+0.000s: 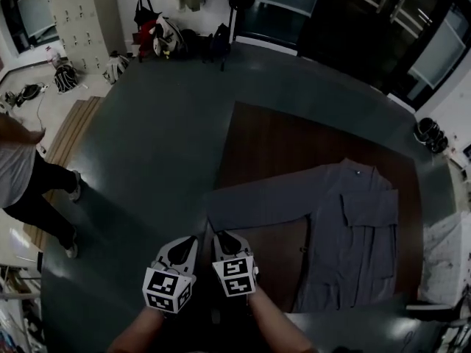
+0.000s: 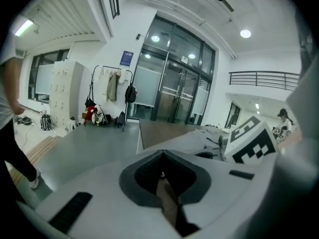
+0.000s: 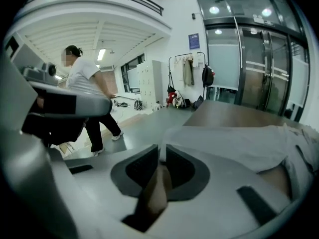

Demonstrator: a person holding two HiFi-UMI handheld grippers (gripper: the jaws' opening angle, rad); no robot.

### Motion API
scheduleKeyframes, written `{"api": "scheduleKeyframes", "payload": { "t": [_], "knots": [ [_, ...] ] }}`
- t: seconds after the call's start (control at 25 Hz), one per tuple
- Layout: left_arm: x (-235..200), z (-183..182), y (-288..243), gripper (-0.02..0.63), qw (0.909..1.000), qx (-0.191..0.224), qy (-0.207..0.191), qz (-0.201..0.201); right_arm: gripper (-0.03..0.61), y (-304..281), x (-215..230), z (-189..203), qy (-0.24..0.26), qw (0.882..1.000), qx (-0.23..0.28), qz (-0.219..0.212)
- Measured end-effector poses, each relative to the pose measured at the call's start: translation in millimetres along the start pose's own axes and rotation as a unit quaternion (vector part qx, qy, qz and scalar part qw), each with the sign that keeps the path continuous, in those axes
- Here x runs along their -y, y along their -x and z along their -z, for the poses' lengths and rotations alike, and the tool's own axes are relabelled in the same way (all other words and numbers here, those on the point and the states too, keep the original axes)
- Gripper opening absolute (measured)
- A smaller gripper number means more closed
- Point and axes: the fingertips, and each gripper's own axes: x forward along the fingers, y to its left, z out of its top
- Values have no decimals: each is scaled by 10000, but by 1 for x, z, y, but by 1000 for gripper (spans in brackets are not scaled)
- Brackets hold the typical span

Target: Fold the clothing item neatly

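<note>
Left gripper (image 2: pixel 160 158): jaws pressed together, nothing between them.
Right gripper (image 3: pixel 160 151): jaws a narrow slit apart, with the sleeve (image 3: pixel 224 146) end at the tips; contact cannot be told.
Shirt (image 1: pixel 353 226): grey, lying flat on the brown table (image 1: pixel 280 138), sleeve stretched toward the grippers.
Count: two grippers, one shirt, one table.

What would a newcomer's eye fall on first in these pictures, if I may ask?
A grey shirt lies spread on the brown table at the head view's right, one sleeve stretched leftward. At bottom centre, the left tool and right tool sit side by side near that sleeve's end; a person is at far left.
</note>
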Motion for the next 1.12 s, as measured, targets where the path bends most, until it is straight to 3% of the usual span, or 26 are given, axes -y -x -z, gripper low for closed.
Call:
{"api": "scheduleKeyframes", "payload": {
  "t": [0.2,0.4,0.76,0.92,1.12],
  "knots": [
    [-19,4,-15,8,9997,-124,73,174,64,-32,4,13,343,9980,-509,154],
    [-34,7,-26,8,9992,-241,154,270,100,-49,3,27,326,9949,-951,120],
    [-46,3,-48,8,9982,-345,168,454,114,-56,9,26,-3,9953,-963,103],
    [-47,2,-51,8,9980,-337,160,514,69,-59,14,25,-340,9949,-940,139],
    [-42,0,-50,8,9971,-360,158,648,41,-56,12,16,-389,9940,-1014,156]
  ]
}}
